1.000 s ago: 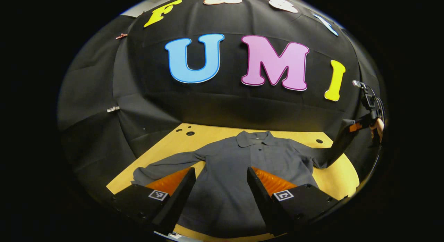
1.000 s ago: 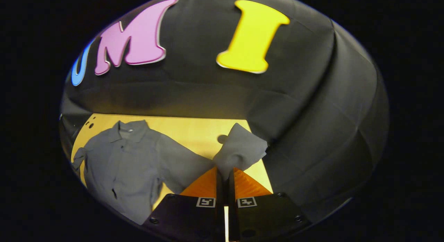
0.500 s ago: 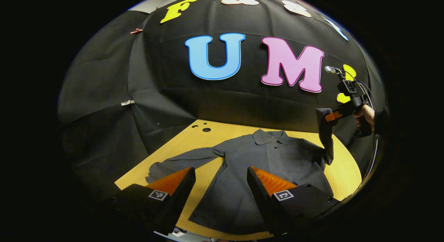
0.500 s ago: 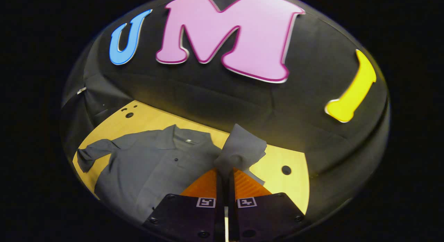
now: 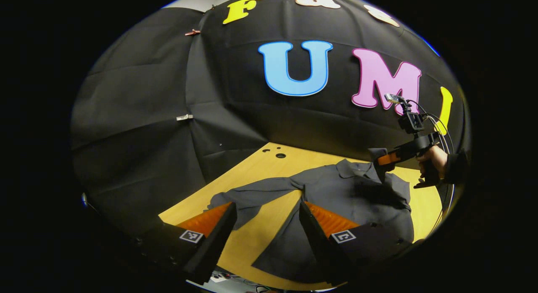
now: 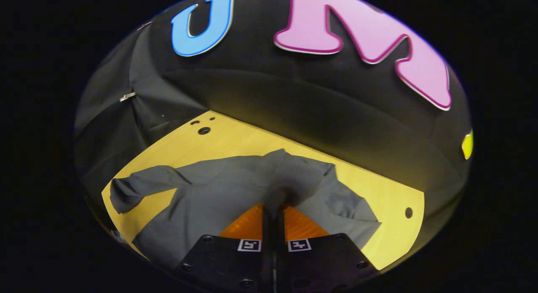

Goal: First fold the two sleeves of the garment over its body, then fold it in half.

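Since half a second back we'd swung the right gripper (image 6: pixel 273 209) in from off the bench's right edge to above the shirt's (image 5: pixel 336 192) chest, and the right sleeve (image 6: pixel 290 179) came with it. In the right gripper view its fingers were pressed together with the sleeve end pinched between them, the cloth bunching up just past the tips. From the left gripper view we could see that same gripper (image 5: pixel 380 160) held up near the collar (image 5: pixel 351 169), a hand (image 5: pixel 431 158) wrapped round its handle, sleeve cloth hanging from it onto the body.

Our left gripper (image 5: pixel 267 219) sat low at the near edge of the bench (image 5: pixel 252 167) with its fingers spread wide and nothing between them, pointing at the bare wood between the left sleeve (image 5: pixel 248 196) and the shirt's side.

Shirt itself was a grey collared one, lying front up, collar toward the far edge, hem toward the near edge. Left sleeve was stretched out flat toward the left edge, not folded yet. No containers anywhere on the bench that we could make out, just a few holes (image 5: pixel 279 155) drilled near the far left corner.
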